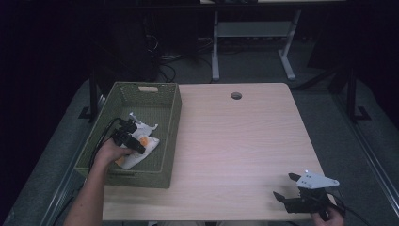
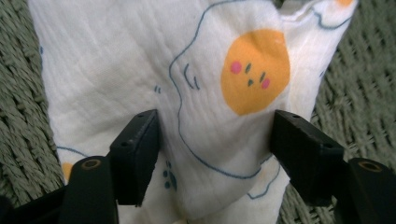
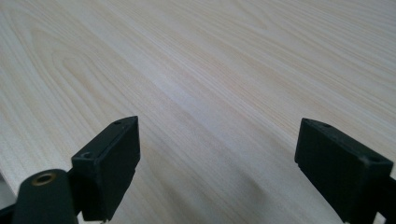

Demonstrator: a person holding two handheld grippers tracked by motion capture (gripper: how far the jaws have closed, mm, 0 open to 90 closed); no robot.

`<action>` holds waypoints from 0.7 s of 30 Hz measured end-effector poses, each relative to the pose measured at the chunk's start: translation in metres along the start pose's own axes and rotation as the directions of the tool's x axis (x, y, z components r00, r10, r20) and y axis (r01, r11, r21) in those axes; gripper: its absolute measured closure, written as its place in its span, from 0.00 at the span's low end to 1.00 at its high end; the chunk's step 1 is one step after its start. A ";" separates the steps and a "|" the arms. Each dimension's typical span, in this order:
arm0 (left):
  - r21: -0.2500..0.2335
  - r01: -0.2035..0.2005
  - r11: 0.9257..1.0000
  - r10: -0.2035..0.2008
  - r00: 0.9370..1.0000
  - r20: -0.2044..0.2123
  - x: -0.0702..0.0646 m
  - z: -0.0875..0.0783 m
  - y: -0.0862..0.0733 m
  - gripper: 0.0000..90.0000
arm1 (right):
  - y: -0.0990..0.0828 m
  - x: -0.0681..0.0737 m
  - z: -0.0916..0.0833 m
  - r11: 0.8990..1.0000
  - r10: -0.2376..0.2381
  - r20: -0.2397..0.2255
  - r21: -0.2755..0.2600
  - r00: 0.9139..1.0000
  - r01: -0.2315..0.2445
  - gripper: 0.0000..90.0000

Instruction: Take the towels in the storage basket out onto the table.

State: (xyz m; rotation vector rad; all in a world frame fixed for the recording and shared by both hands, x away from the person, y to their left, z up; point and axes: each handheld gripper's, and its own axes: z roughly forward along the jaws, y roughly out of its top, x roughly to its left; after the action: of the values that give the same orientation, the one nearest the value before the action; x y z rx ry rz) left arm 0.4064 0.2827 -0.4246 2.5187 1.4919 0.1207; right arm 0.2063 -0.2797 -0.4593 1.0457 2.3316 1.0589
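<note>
Cloth [image 2: 140,70]: one piece, white, thin crinkled weave, printed with fried-egg figures outlined in blue. An orange yolk with pink cheeks and a small drawn face is seen in the left gripper view, and a second orange patch at the cloth's lower left edge. State: rumpled and loosely folded, not spread flat. Place: laid on the floor of the green woven basket [image 1: 171,122], in its near half, closer to the near wall than to the far one. The basket is set at the table's [image 1: 244,141] left edge.
</note>
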 end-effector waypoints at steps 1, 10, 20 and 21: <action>-0.004 0.003 1.000 -0.003 1.000 -0.001 0.000 0.000 0.000 0.39 | 0.000 0.000 0.000 1.000 0.000 -0.001 -0.002 1.000 0.000 0.15; 0.009 0.033 0.999 -0.033 0.999 -0.009 0.001 -0.001 -0.001 0.53 | 0.001 0.001 0.000 1.000 -0.004 -0.002 0.000 1.000 0.004 0.15; 0.033 0.085 0.996 -0.084 0.996 -0.037 0.004 -0.001 0.003 0.70 | 0.001 0.002 0.001 1.000 -0.006 -0.006 -0.006 1.000 0.006 0.15; 0.036 0.082 0.996 -0.080 0.996 -0.051 0.004 -0.001 0.003 0.73 | 0.001 0.002 0.001 1.000 -0.004 -0.006 -0.003 1.000 0.004 0.15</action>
State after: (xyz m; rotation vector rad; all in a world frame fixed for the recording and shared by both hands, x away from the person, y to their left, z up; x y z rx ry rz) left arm 0.4109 0.2847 -0.4228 2.4978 1.6275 0.1446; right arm 0.2064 -0.2775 -0.4592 1.0375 2.3354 1.0653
